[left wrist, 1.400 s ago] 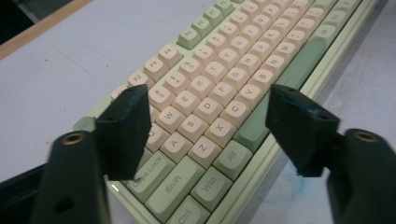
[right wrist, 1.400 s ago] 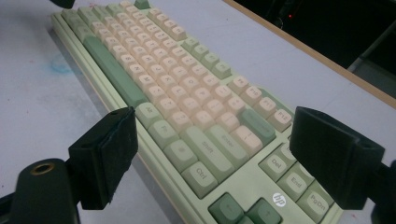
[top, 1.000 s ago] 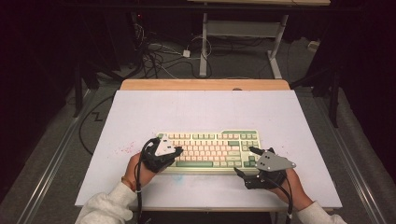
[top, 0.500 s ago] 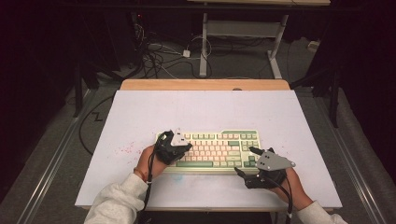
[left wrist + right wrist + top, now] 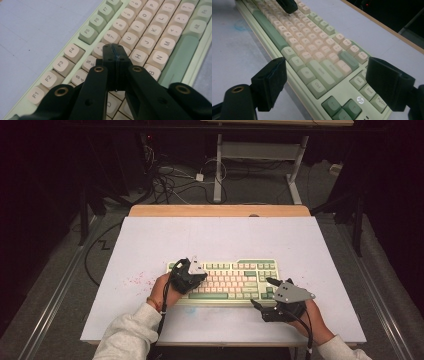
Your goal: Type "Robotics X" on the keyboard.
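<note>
**Closed tongs over the keys**

The green and cream mechanical keyboard is set near the white table's front edge. The left gripper is held closed, empty, over its letter keys; the right gripper is spread wide beside its right end, gripping nothing

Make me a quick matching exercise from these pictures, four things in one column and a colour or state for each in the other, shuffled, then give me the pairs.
Things:
1. left tongs
2. right tongs
3. space bar
4. letter keys

States or colours:
A. green
B. open, at the keyboard's arrow-key end
C. cream
D. shut, tips over the keys

Pairs: 1-D, 2-B, 3-A, 4-C
</note>
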Demonstrator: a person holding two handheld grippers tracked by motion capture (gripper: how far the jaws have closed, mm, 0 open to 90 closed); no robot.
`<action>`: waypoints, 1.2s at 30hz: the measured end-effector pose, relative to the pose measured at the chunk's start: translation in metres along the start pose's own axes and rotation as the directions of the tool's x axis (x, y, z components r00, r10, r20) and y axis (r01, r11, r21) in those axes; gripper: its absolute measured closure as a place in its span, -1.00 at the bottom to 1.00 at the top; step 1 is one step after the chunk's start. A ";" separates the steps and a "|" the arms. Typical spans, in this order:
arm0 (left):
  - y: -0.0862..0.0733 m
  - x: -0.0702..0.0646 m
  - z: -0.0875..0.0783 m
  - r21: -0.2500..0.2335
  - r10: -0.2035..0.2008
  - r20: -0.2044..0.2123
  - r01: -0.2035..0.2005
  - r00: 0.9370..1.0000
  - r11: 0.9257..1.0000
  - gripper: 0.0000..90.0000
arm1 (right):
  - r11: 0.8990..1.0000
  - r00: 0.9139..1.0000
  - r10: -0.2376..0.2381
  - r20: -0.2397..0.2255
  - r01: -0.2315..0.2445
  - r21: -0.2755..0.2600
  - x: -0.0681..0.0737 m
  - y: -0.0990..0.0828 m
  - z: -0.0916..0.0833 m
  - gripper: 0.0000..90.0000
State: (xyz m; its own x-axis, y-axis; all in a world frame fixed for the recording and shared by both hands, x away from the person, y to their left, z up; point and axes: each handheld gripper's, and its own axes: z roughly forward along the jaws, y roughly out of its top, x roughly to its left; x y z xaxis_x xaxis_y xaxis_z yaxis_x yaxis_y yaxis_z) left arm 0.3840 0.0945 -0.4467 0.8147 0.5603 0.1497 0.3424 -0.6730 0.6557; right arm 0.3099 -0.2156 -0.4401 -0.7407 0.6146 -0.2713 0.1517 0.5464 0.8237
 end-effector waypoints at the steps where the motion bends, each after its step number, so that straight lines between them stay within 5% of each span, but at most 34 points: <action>1: 0.000 0.000 0.000 0.004 0.003 0.003 -0.003 1.000 1.000 0.95 | 1.000 1.000 -0.001 -0.001 0.001 0.000 0.000 0.000 0.000 -0.60; 11: 0.001 -0.002 0.004 0.033 0.017 0.008 -0.017 1.000 0.999 0.95 | 1.000 1.000 -0.003 -0.002 0.003 0.005 0.000 0.000 0.000 -0.60; 25: -0.004 -0.002 -0.022 -0.110 0.024 -0.020 -0.026 1.000 0.994 0.79 | 1.000 1.000 0.007 -0.004 -0.007 0.005 -0.001 0.000 -0.001 -0.52; 33: -0.011 -0.006 -0.033 -0.169 0.050 -0.024 -0.053 0.998 0.984 -0.12 | 1.000 0.999 0.000 -0.036 0.000 0.001 -0.001 -0.001 -0.001 -0.21; 36: -0.016 -0.007 -0.038 -0.196 0.043 -0.062 -0.054 0.997 0.979 -0.36 | 1.000 0.998 0.004 -0.058 -0.004 0.000 -0.001 -0.001 -0.001 0.10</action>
State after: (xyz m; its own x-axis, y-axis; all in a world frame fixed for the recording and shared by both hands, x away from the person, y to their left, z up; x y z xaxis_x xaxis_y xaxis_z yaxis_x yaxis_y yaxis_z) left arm 0.3551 0.1195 -0.4301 0.7981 0.5598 0.2230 0.1996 -0.5949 0.7787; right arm 0.3102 -0.2177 -0.4401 -0.7766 0.5831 -0.2385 0.1550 0.5438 0.8248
